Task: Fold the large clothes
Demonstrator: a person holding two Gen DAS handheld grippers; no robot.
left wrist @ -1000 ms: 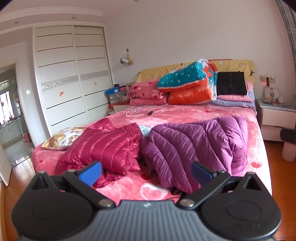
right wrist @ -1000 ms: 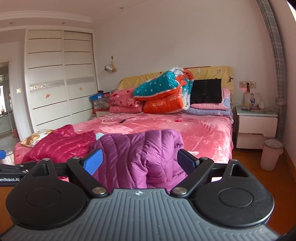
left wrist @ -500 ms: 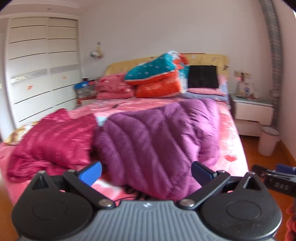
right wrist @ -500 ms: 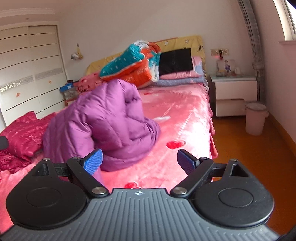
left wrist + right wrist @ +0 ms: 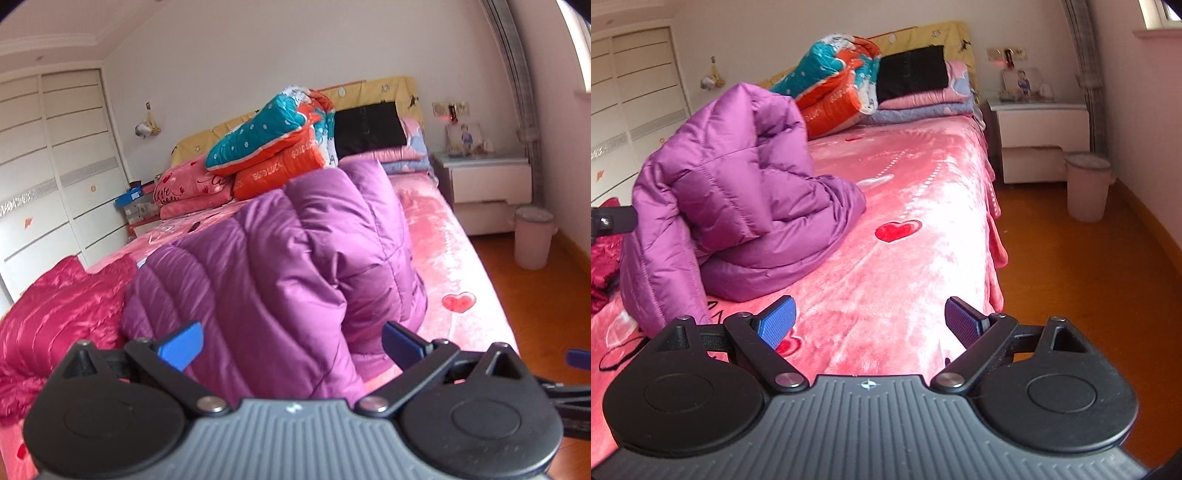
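Both tongs spread wide and empty: left gripper (image 5: 291,341) with jaws parted on either side of the purple down jacket (image 5: 280,266), right gripper (image 5: 868,321) gaping over bare pink bedspread (image 5: 916,258), nothing between its pads.

Largest first. Bed running away from both cameras toward the headboard, with a stack of folded quilts (image 5: 834,85) at the far end. Purple down jacket heaped on the near half, bunched and humped up, not laid flat. Dead ahead of the left tongs and very near, filling the gap between the jaws, though not seen to be touching either blue pad. Up and to the left of the right tongs, apart from them, with pink cover between. Left hand clearly the nearer, then (the right has a sideways reach to make).

Long axis hard to call in this crumpled state: bulk seems to run roughly along the bed, one quilted limb, likely a sleeve, trailing down toward the near edge in the right view. Collar and hem not told apart. Red jacket (image 5: 55,310) lying just beside it on the left. Probably a grasp of the near purple edge next, then spreading flat.
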